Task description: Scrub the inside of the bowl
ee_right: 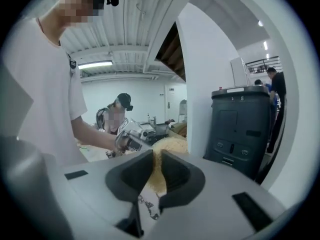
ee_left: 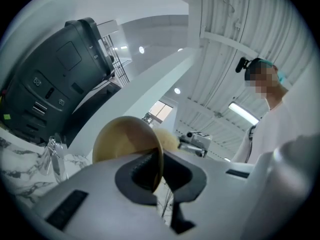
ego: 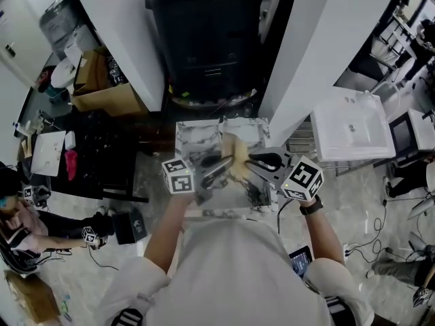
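Over the marble table [ego: 196,136] I hold a tan wooden bowl [ee_left: 125,139] on its edge. My left gripper [ee_left: 156,173] is shut on the bowl's rim, and the hollow faces right. My right gripper [ee_right: 156,170] is shut on a pale fibrous scrubber [ee_right: 172,145], which pokes up past the jaws. In the left gripper view the scrubber [ee_left: 168,138] sits right behind the bowl's rim, close against it. In the head view the left gripper [ego: 221,169] and the right gripper [ego: 249,160] meet at the tan bowl [ego: 231,149] above the table's middle.
A tall black bin [ego: 207,26] stands just beyond the table, between two white pillars. A white sink unit [ego: 350,128] is at the right. At the left there is a cardboard box [ego: 102,94], and another person [ego: 20,229] sits on the floor. Cables lie on the floor.
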A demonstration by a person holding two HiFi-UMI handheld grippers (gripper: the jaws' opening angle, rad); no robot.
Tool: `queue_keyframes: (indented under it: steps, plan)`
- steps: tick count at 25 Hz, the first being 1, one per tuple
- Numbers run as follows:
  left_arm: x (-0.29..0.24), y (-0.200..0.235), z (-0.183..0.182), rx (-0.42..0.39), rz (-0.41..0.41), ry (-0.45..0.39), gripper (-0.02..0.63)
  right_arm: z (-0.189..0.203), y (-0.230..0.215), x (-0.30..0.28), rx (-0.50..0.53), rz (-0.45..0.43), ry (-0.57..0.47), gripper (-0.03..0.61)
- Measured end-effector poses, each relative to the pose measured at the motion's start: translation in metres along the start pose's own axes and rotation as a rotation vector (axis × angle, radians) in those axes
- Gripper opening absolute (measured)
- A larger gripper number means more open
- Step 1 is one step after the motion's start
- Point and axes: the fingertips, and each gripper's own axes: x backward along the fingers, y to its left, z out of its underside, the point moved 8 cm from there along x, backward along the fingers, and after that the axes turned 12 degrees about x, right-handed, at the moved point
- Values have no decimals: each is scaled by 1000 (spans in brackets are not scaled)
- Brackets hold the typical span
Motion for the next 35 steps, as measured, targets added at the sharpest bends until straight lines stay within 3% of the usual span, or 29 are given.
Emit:
queue_keyframes:
  steps: [5, 10, 15, 18, 21, 25, 30, 35]
  plan:
    - [-14, -22, 26, -29, 65, 130, 17, -3, -22, -4, -5, 36, -44, 58]
    - [-24, -36, 44, -24, 91, 157, 17, 27, -43, -10, -107, 76, 6, 57]
    - [-18, -43, 35, 17, 120, 68, 17, 72, -43, -8, -202, 123, 92, 55]
    - [-13, -40, 19, 41, 103, -23, 17, 84, -23, -9, -232, 59, 119, 55]
    - [-7, -32, 6, 41, 40, -78, 17, 75, 5, -12, -270, -64, 72, 55]
    - [1, -23, -5, 24, -6, -105, 17, 48, 18, -6, -266, -111, -21, 55]
    - [0, -24, 5, -9, -40, -21, 17, 11, 8, 9, -224, -86, -144, 55]
    - [-14, -41, 24, -16, 18, 54, 17, 6, -24, 12, -201, 42, -158, 55]
